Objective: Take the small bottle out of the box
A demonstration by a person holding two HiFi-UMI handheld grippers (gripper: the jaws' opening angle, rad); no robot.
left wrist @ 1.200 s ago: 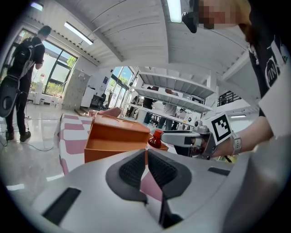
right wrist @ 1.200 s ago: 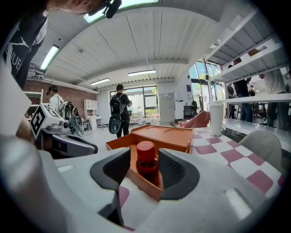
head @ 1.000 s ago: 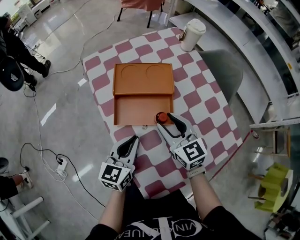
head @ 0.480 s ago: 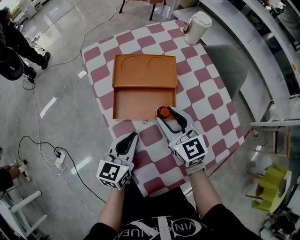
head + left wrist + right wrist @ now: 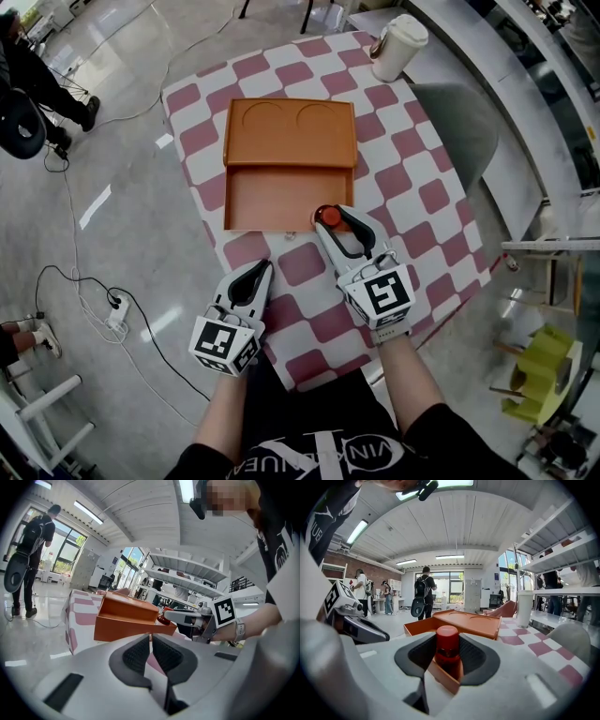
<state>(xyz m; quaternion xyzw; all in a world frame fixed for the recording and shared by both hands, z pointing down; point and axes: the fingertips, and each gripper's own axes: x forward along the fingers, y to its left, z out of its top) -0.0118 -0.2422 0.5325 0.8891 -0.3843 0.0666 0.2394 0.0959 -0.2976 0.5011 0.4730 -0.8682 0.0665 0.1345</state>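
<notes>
Forearms reach in from 6 o'clock, one gripper in each hand, over the near edge of a table [image 5: 412,202] covered by a red-and-white checked cloth. At about 7 o'clock of the orange box, by the table's near left edge, the left gripper [image 5: 259,270] is held with its jaws together and nothing between them. Its tips point toward 12 o'clock and end short of the box's near wall.

The right gripper [image 5: 331,221] sits farther forward, at 5 o'clock of the box, with its tips over the box's near right corner. Its jaws are closing, and the small bottle [image 5: 447,641] stands upright between them, red cap on top. The dark pads [image 5: 472,656] sit just beside the bottle's sides — whether they touch it I cannot tell. The bottle is inside the box, in the 5 o'clock corner of the open compartment, right behind the near wall.

The box [image 5: 277,192] lies flat in the middle of the table. Its near half is a shallow open compartment, and its far half is a flat panel [image 5: 291,141] with two round hollows side by side.

Beyond it, at 1 o'clock on the table's far corner, stands a white lidded cup [image 5: 398,45], well apart from the box. A grey chair [image 5: 455,131] stands beside the table at 2 o'clock. On the floor at 9 o'clock lies a power strip [image 5: 117,323] — and farthest off, at 11 o'clock, stands a person in dark clothes [image 5: 33,89].
</notes>
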